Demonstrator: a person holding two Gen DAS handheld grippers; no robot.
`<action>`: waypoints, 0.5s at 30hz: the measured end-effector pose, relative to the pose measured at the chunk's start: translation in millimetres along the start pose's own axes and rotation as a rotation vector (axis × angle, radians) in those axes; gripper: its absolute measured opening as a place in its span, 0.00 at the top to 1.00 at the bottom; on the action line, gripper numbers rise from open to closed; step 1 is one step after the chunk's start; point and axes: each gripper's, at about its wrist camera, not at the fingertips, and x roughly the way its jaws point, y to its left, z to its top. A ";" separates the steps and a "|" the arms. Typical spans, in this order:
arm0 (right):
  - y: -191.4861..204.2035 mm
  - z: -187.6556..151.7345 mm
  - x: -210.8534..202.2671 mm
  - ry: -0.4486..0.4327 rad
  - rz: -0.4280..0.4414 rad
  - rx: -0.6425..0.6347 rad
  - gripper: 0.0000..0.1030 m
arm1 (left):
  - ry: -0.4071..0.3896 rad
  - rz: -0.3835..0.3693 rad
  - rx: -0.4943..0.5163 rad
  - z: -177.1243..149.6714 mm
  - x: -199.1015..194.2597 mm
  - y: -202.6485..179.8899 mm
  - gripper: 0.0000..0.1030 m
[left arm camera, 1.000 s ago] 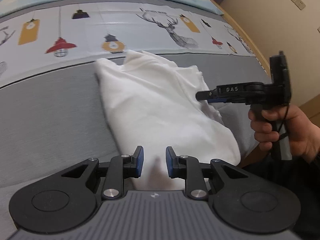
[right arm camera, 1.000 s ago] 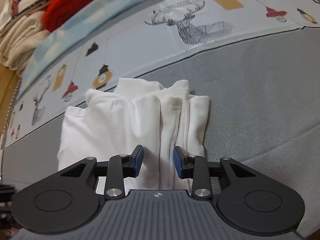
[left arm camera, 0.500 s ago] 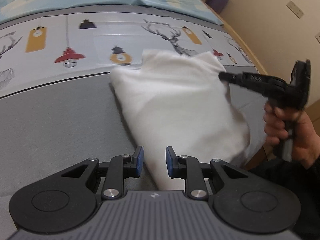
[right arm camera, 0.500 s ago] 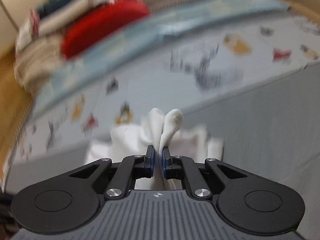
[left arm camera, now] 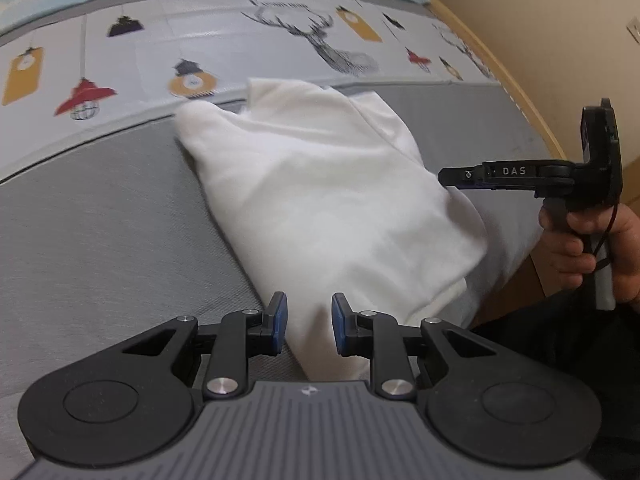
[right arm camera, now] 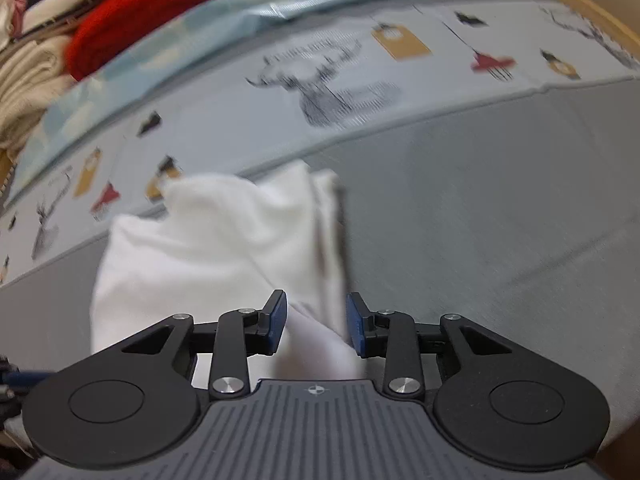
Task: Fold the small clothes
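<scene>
One soft white folded cotton garment (left arm camera: 320, 200) lay mid-frame on the grey bedspread (left arm camera: 100, 232), its far edge near the lamp-and-deer printed band. It looked light and limp (likely to slump), so I judged a doubled edge or corner the best hold. The left gripper (left arm camera: 306, 324) hovered over its near corner, jaws apart, pressing nothing. The right gripper (right arm camera: 316, 322) was opening, cloth below its pads but unpinched. Only the left view showed the person's hand (left arm camera: 580, 244); only the right showed the red and cream clothes pile (right arm camera: 140, 12), upper left.
</scene>
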 end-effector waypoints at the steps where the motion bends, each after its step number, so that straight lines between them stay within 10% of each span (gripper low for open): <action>1: -6.2 -3.2 -0.3 0.022 0.011 0.008 0.59 | 0.012 -0.006 0.017 -0.6 3.7 -4.2 0.74; 12: -23.1 -31.3 0.2 0.227 0.101 -0.047 0.55 | 0.138 0.068 0.299 -27.1 55.1 -58.8 0.54; 15: -18.1 -32.5 -1.7 0.242 0.111 -0.076 0.94 | 0.135 0.129 0.322 -31.4 64.1 -58.6 0.76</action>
